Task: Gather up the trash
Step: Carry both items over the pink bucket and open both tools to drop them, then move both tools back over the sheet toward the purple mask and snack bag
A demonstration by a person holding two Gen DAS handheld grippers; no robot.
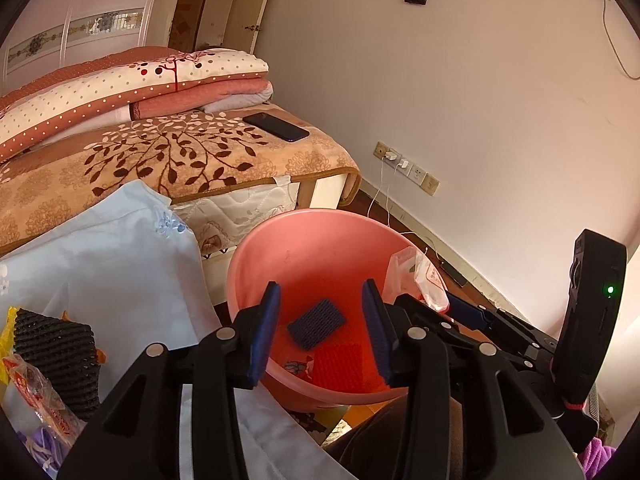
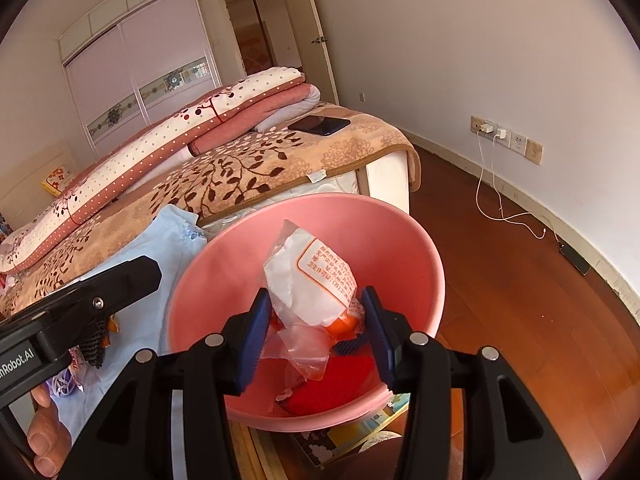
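Note:
A pink bin [image 1: 304,216] [image 2: 328,200] stands on the floor at the foot of the bed. My left gripper [image 1: 322,286] hovers over it, open, with nothing between its fingers. Below, a dark blue ridged piece [image 1: 316,324] [image 2: 350,346] lies on the bin's bottom beside a red ridged patch [image 1: 344,364]. My right gripper [image 2: 315,294] is over the bin too, shut on a crumpled white plastic wrapper [image 2: 316,280] [image 1: 424,276] with orange print. The wrapper stands up between the pads, above the bin's inside.
A light blue cloth [image 1: 120,248] lies left of the bin with a black foam net [image 1: 56,352] and more wrappers on it. The bed [image 1: 180,160] carries a phone [image 1: 276,127] and folded quilts. Charger cables [image 2: 488,184] trail over the wood floor by the wall.

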